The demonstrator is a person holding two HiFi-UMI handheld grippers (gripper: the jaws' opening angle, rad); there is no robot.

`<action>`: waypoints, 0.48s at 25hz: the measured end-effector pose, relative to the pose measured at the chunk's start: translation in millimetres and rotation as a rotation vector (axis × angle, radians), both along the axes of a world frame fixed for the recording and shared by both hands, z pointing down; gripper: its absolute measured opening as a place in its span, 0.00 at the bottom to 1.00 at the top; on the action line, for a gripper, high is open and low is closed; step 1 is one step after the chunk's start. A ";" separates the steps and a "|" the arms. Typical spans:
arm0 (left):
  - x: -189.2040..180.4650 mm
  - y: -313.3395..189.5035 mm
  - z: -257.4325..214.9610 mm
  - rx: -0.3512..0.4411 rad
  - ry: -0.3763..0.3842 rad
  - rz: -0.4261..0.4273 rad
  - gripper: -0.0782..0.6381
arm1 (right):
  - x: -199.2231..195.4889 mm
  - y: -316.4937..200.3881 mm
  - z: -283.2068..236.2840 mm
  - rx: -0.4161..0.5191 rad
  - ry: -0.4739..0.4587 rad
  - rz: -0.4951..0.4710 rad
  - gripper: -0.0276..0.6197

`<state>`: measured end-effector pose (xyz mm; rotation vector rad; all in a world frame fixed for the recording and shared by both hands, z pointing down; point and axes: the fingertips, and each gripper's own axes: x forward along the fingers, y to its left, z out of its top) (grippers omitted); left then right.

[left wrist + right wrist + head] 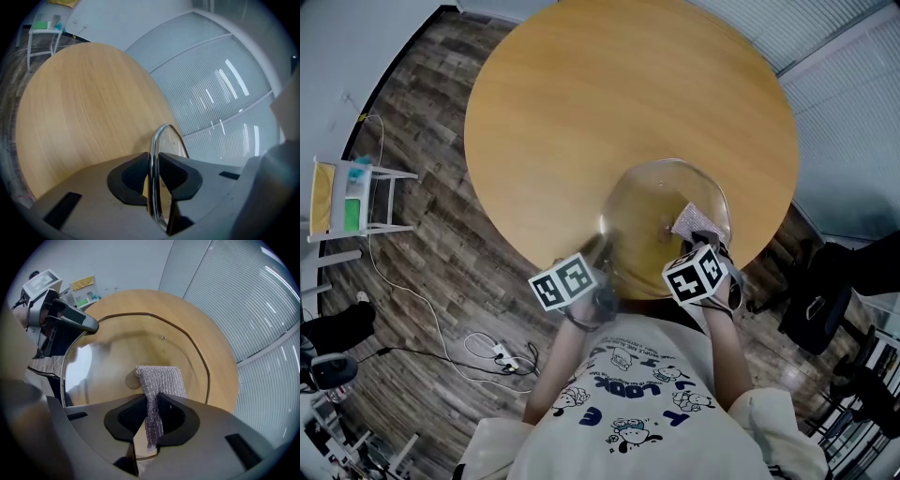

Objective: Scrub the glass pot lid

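Showing, at the far left, a white rack (356, 197) standing on the wood floor (431, 234), well apart from the round tabletop (609, 94). Pinching the metal rim of the glass pot lid (652, 202) edgewise between the fingers (133, 176) of the left gripper (153, 174), the dark pads pressing on either side of the rim with nothing but that narrow band between them. Holding the lid over the near edge of the tabletop, just in front of the person's white printed shirt (647, 403), with the wood grain showing through the glass, leaving contact with the wood unclear. Showing a small knob (131, 379) near the lid's middle and a tiny vent hole (163, 338) farther out. Clamping a strip of silvery mesh scrubbing cloth (161, 380) between the fingers of the right gripper (153, 416), aiming steeply down at the right half of the lid. Laying the free end of the cloth on the glass, just beside the knob. Showing, at the far right, pale slatted blinds (844, 103) beyond the tabletop.
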<state>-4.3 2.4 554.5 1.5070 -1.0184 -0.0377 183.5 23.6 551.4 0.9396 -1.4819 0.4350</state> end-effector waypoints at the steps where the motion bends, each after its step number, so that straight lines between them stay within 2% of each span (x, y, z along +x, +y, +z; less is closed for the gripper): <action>1: -0.1 0.2 0.1 -0.001 0.001 -0.001 0.21 | -0.7 1.3 0.0 -0.002 -0.003 0.002 0.16; 12: 2.8 2.9 0.0 -0.006 0.008 -0.012 0.21 | -5.5 17.2 -0.6 -0.028 -0.034 0.012 0.16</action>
